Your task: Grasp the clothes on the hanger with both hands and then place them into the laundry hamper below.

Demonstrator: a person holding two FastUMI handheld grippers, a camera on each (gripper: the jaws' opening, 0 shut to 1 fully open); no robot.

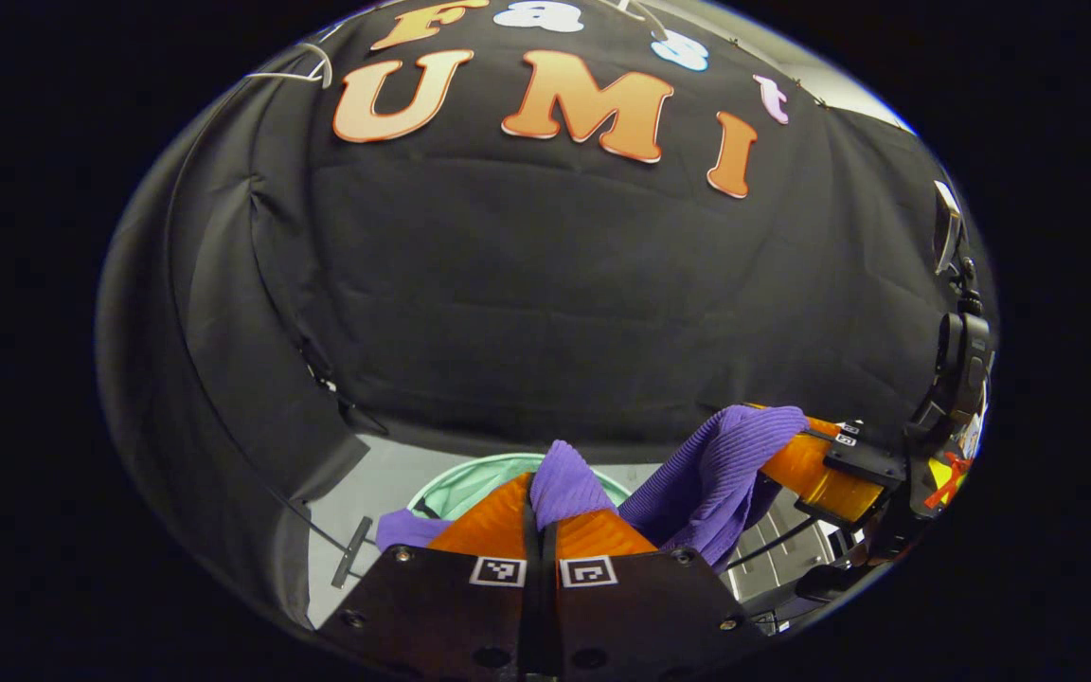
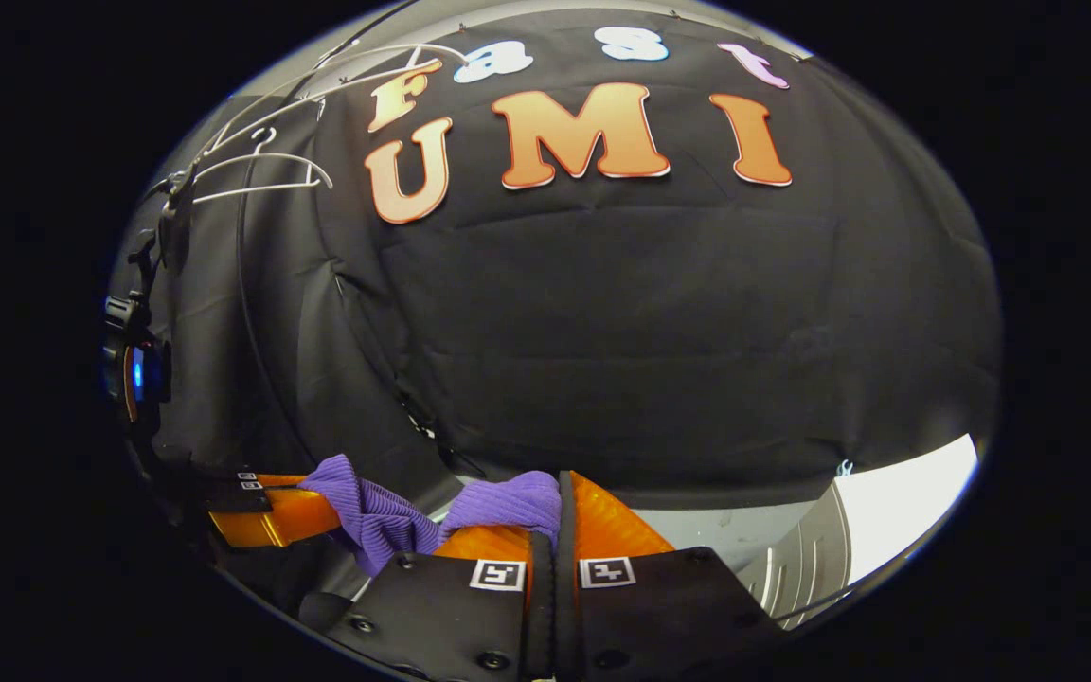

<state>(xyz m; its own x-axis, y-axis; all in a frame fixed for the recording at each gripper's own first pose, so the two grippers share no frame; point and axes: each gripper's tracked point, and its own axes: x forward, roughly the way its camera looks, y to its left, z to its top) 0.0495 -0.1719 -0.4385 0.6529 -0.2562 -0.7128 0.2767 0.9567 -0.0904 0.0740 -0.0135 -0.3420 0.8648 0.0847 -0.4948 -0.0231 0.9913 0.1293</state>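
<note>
A purple ribbed garment [image 1: 716, 474] hangs stretched between both grippers. My left gripper [image 1: 545, 507] is shut on one bunched end of it, which pokes up between the fingers. Below and behind that gripper lies the pale green rim of the laundry hamper [image 1: 474, 478]. In the left gripper view the right gripper [image 1: 815, 464] shows at the right, holding the cloth's other end. In the right gripper view my right gripper [image 2: 560, 511] is shut on a fold of the purple garment [image 2: 508, 502]; the left gripper [image 2: 304, 502] shows at the lower left with cloth [image 2: 370, 521] draped from it.
White wire hangers [image 2: 261, 170] hang at the upper left on the booth wall. A pale floor [image 1: 375, 483] lies under the hamper. A ridged grey metal surface [image 2: 815, 559] sits at the lower right. A dark camera mount [image 2: 134, 369] stands at the far left.
</note>
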